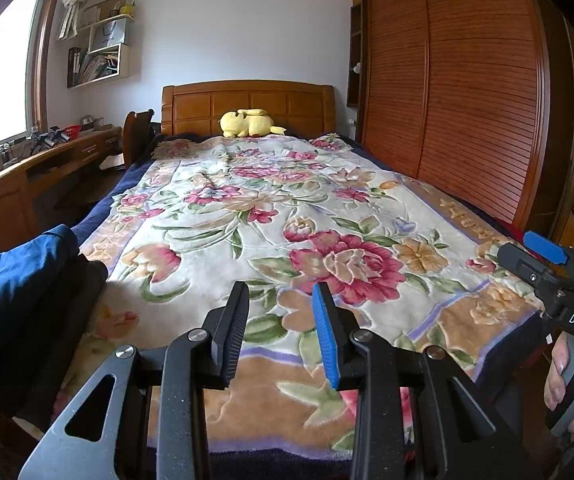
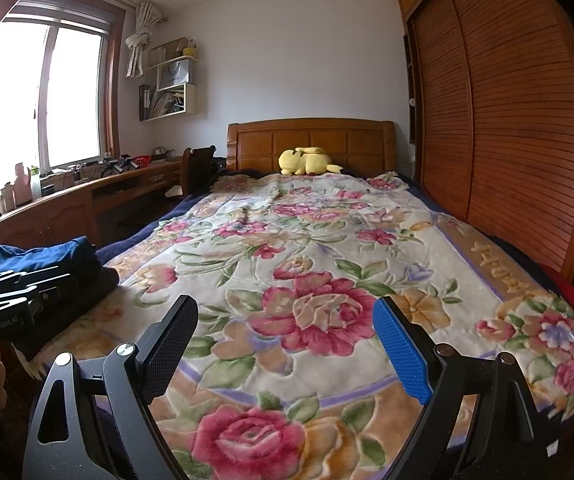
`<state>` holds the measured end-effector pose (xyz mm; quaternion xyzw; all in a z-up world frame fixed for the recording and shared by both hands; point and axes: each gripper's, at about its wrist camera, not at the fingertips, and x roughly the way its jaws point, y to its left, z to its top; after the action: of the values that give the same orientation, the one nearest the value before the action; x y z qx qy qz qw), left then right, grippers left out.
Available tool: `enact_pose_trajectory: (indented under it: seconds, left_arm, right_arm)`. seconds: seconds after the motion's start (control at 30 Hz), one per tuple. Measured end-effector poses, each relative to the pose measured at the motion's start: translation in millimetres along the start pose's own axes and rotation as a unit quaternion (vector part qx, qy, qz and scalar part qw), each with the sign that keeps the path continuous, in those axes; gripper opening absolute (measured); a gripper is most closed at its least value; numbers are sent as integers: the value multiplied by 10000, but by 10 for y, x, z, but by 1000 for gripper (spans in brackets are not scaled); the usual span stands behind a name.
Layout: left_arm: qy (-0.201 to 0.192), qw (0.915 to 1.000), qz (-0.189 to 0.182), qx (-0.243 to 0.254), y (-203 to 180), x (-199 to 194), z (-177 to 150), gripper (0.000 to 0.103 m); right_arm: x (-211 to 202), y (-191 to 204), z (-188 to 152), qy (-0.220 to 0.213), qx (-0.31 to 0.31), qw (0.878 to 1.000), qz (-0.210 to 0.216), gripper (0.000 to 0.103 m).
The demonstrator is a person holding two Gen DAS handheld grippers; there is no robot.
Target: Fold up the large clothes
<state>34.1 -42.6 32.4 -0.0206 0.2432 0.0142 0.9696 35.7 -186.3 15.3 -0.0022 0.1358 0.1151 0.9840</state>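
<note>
Meanwhile the folded clothes (image 1: 19,280), blue on top of dark, lie at the bed's (image 1: 247,208) near left corner, left of both grippers; their long axis is unclear. Left gripper (image 1: 283,332) stands partly open, right gripper (image 2: 287,344) wide open, both empty.

Daylight pours in from the window (image 2: 39,92) at left — blown out to pure white, with glare along its frame. The floral blanket (image 2: 307,280) is evenly lit and sharp. Fisheye bending curves the wardrobe (image 2: 507,120) and darkens the corners — shadows stay soft.
</note>
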Motion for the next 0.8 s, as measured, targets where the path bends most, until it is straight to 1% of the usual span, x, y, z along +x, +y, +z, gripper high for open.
enact_pose_trajectory:
  seconds: [0.8]
  left_arm:
    - [7, 10000, 11, 4, 9, -7, -12, 34]
  right_arm:
    - [-20, -36, -10, -1, -1, 10000, 40, 90]
